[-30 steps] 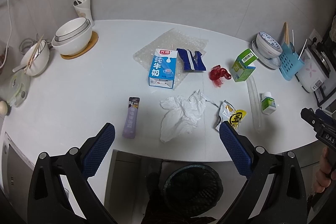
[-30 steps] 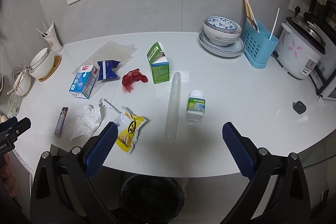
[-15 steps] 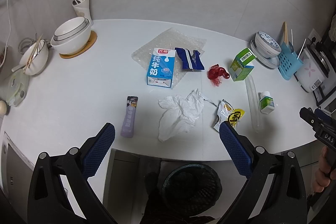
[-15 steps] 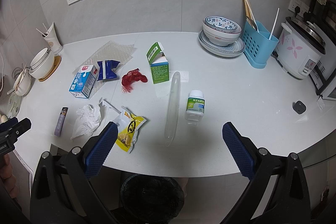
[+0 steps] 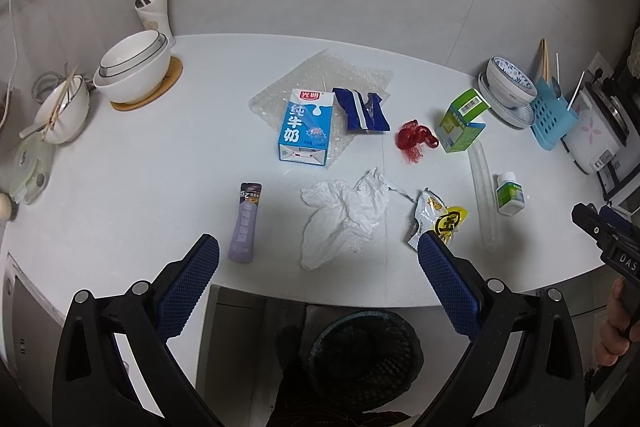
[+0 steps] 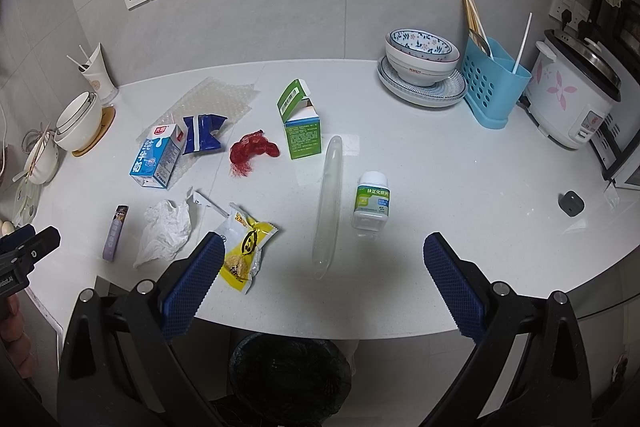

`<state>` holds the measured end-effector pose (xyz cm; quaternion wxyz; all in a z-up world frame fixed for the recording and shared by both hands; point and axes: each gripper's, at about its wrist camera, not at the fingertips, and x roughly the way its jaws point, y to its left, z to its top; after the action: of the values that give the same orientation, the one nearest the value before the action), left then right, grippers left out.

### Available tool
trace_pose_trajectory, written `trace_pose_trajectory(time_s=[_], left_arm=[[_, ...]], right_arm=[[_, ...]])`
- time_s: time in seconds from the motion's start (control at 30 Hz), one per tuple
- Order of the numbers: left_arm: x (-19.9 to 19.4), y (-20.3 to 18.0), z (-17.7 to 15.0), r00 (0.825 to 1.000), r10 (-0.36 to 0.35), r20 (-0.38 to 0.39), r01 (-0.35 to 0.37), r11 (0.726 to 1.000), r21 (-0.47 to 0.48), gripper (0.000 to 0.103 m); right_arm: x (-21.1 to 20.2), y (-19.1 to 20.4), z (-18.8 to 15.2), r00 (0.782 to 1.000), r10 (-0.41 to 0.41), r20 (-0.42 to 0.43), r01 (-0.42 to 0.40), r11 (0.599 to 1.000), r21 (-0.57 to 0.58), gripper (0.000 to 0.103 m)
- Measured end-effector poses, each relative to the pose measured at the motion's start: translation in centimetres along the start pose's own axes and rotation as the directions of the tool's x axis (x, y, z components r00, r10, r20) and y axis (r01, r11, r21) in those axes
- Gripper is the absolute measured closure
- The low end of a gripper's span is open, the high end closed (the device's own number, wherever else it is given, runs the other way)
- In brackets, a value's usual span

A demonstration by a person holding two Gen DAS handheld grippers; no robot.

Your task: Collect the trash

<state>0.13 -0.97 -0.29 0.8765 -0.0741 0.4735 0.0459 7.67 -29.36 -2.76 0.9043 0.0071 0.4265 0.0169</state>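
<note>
Trash lies on the white counter (image 5: 140,167): a blue milk carton (image 5: 306,126), a blue wrapper (image 5: 362,109), red netting (image 5: 414,139), a green box (image 5: 460,125), crumpled white paper (image 5: 344,215), a yellow snack bag (image 5: 438,217), a purple sachet (image 5: 246,223), a clear tube (image 6: 329,199) and a pill bottle (image 6: 372,205). A black bin (image 5: 366,355) stands below the front edge. My left gripper (image 5: 318,277) is open and empty above the front edge near the paper. My right gripper (image 6: 324,277) is open and empty near the tube.
Stacked bowls (image 5: 134,67) and a cup with sticks (image 5: 154,11) stand at the left. A patterned bowl on a plate (image 6: 422,63), a blue utensil holder (image 6: 490,89) and a rice cooker (image 6: 576,99) stand at the right. Bubble wrap (image 5: 320,83) lies under the carton.
The left wrist view has shifted slightly; the counter items sit a little lower-left in it. The right gripper has barely moved. Both stay open.
</note>
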Motion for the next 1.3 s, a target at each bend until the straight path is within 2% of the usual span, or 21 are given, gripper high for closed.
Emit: trace_pose_trajectory(time_s=[0.2,0.43,0.8,1.03,1.3], left_arm=[[2.7,0.4,1.8,1.0,0.008,-0.029,-0.008,1.0,0.009,0.006],[8.0,1.2,5.4,0.997,0.012,-0.081,-0.01,1.0,0.024,0.007],[16.7,2.0,10.0,0.985,0.007,-0.17,0.001,0.999,0.05,0.007],[20.9,2.0,11.4,0.975,0.008,-0.221,0.008,0.997,0.071,0.007],[24.1,1.3,12.2,0.966,0.011,-0.257,0.013,0.996,0.091,0.012]], right_arm=[[2.0,-0.9,0.9,0.999,-0.017,-0.031,0.017,0.999,0.028,0.007],[6.0,-2.4,2.4,0.994,-0.06,-0.095,0.066,0.996,0.061,0.007],[13.4,-5.5,3.9,0.965,-0.112,-0.237,0.145,0.982,0.124,0.008],[17.4,-6.5,4.1,0.94,-0.122,-0.318,0.179,0.971,0.157,0.013],[19.8,-6.9,4.4,0.923,-0.112,-0.367,0.191,0.964,0.185,0.027]])
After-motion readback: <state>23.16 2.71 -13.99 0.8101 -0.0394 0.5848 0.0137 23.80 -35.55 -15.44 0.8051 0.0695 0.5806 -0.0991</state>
